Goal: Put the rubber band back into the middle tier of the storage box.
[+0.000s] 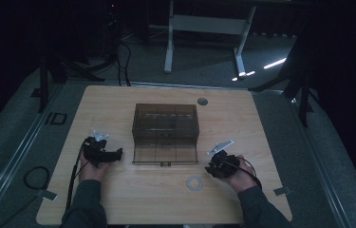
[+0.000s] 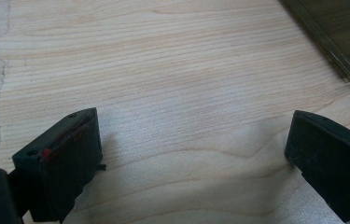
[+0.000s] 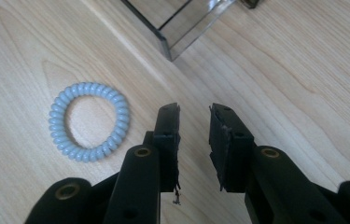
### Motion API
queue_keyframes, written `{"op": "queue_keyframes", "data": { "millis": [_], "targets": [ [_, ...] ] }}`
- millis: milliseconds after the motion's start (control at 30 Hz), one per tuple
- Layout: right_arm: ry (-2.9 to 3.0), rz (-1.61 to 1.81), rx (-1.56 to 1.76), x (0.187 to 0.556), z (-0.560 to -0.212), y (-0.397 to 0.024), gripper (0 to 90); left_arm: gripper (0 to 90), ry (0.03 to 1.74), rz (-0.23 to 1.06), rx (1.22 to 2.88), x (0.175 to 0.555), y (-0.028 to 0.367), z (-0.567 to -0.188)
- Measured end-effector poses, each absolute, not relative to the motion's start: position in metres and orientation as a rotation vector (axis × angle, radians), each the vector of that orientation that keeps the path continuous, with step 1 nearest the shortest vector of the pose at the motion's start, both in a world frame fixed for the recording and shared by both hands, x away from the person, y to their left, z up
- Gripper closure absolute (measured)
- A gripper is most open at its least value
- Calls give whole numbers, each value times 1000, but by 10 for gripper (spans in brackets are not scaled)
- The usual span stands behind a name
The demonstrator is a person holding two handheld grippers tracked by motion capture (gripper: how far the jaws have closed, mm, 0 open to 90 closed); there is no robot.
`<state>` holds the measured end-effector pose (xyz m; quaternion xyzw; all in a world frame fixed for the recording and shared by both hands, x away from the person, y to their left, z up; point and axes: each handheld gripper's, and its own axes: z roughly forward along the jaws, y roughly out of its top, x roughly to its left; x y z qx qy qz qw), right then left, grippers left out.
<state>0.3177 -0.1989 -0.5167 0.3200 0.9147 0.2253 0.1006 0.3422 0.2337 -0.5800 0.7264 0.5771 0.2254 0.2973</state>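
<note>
Coiled hair tie [image 3: 88,122] flat on table [image 3: 303,93], just left of right claw [image 3: 195,112], jaws narrowly apart, clamping nothing.

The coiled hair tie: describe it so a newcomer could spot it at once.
On the wooden table, look just in front of the smoky transparent drawer box, toward the person's right hand. The hair tie lies flat there, a pale blue-grey spiral ring, the only loose round item by the right gripper.
</note>
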Motion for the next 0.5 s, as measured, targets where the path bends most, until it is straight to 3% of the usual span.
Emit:
{"op": "queue_keyframes", "data": {
  "millis": [500],
  "targets": [
    [2774,601,868,315,-516,-184,778,36,1534,599,1931,342,234,-580]
  ]
}}
